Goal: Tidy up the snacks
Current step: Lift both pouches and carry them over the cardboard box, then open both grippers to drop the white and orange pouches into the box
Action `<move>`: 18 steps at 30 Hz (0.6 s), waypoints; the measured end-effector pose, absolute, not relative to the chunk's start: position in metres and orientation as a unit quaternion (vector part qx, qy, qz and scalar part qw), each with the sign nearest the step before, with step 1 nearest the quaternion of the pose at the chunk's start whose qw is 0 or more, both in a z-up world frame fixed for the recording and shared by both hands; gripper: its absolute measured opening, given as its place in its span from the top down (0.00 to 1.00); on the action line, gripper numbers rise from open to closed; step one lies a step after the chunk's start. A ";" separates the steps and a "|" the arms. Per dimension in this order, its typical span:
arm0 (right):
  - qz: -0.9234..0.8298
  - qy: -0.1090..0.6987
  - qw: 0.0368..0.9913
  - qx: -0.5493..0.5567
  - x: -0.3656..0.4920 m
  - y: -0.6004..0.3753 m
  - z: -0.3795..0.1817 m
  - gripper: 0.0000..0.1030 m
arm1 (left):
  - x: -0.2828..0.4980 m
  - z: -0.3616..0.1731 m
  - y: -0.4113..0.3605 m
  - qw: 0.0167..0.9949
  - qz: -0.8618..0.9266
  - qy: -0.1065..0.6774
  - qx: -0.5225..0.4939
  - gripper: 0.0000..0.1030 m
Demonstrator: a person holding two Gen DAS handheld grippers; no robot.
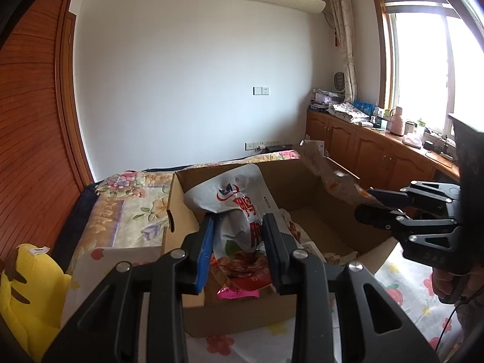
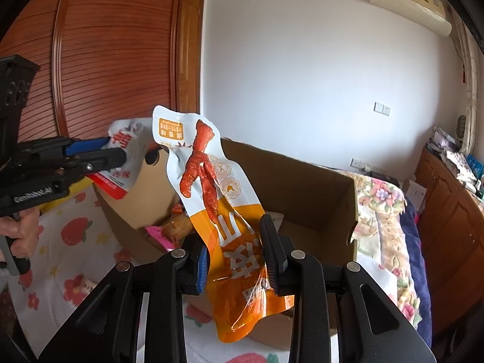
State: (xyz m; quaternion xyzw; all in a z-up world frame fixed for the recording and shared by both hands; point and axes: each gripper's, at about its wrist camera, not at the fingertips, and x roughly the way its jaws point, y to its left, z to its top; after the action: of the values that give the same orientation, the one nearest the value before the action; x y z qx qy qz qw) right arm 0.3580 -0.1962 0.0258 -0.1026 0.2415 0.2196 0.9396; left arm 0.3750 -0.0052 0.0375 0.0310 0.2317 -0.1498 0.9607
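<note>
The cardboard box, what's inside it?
Inside the cardboard box a pink packet and a tan snack lie near one corner, beside bare floor. The grey pouch held over it hides more packets, and the near wall covers the rest.

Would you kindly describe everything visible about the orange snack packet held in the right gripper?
The orange snack packet is a glossy, crinkled plastic pouch, white at its top half and orange below, printed with a red chicken foot and large white characters. It stands roughly upright, leaning left, pinched near its lower half by the right gripper. It hangs above the near edge of the open cardboard box, apart from the grey-and-red packet in the left gripper.
</note>
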 end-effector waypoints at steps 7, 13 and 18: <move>0.218 0.234 0.941 -0.109 0.363 -0.193 0.028 0.72 | 0.393 0.023 -0.007 0.955 -0.158 0.249 0.025 0.70; 0.213 0.240 0.940 -0.119 0.369 -0.189 0.022 0.72 | 0.396 0.013 -0.013 0.953 -0.155 0.260 0.031 0.70; 0.208 0.249 0.939 -0.115 0.373 -0.188 0.016 0.72 | 0.402 0.009 -0.018 0.950 -0.153 0.270 0.033 0.69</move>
State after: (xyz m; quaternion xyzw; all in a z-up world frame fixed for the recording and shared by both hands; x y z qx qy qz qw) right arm 0.3732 -0.1883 0.0161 -0.1152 0.2493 0.2081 0.9388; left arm 0.4022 -0.0179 0.0092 0.0326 0.2698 -0.1532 0.9501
